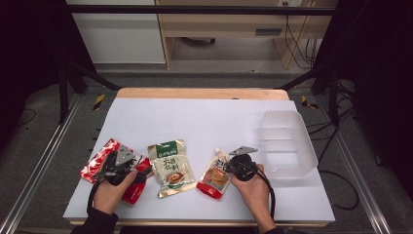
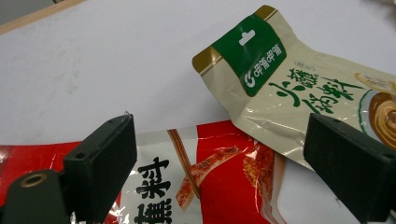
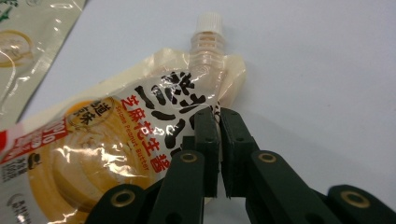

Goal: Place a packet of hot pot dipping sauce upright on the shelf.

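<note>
My right gripper [image 3: 218, 116] is clamped on the edge of the spouted sesame-paste pouch [image 3: 140, 135], which lies on the white table mat [image 1: 204, 117] just right of the green-topped sauce pouch [image 1: 170, 168]. My left gripper [image 2: 219, 154] stands wide open, empty, over the red seasoning packet [image 2: 210, 182], left of that pouch.

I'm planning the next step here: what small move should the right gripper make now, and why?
Probably lift a little. The right gripper has its jaws shut on the edge of the clear spouted sesame-paste pouch, which still lies on the white table sheet; the translucent plastic bin stands open beside it.
</note>
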Demonstrator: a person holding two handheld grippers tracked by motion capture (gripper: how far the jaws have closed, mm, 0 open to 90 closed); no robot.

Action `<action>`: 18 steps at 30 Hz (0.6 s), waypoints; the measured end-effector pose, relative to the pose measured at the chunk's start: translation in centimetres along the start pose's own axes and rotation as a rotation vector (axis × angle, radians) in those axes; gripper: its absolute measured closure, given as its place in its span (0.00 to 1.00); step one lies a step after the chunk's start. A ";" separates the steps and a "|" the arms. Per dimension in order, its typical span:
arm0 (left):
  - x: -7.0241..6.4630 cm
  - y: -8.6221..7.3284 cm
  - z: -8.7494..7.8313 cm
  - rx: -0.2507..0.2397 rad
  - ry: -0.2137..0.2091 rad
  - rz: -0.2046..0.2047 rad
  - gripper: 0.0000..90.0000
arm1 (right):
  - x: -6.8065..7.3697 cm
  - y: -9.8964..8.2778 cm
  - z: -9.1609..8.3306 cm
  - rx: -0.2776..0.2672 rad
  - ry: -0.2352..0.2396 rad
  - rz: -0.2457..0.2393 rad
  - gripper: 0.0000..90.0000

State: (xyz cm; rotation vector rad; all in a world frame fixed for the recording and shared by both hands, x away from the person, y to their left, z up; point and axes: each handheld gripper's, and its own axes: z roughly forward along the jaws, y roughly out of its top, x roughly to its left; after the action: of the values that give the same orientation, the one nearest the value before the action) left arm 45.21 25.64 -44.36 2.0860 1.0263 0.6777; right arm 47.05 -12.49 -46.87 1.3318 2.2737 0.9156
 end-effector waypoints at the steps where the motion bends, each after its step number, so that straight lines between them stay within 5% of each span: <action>1: -0.1 0.1 -0.1 -0.004 0.000 0.000 0.11 | 0.0 0.1 -0.2 -0.005 0.002 -0.008 0.97; 12: -1.6 3.0 -2.2 -0.091 -0.107 0.045 0.14 | 0.9 3.4 -4.8 -0.116 0.062 -0.152 0.99; 18: -3.4 5.1 -2.6 -0.092 -0.189 0.126 0.18 | 2.1 4.9 -6.9 -0.157 0.129 -0.226 1.00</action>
State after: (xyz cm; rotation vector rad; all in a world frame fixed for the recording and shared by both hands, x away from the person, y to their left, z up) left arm 43.86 21.60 -39.32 2.1011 0.7503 0.5654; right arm 45.15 -11.39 -38.43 0.9525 2.3329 1.1003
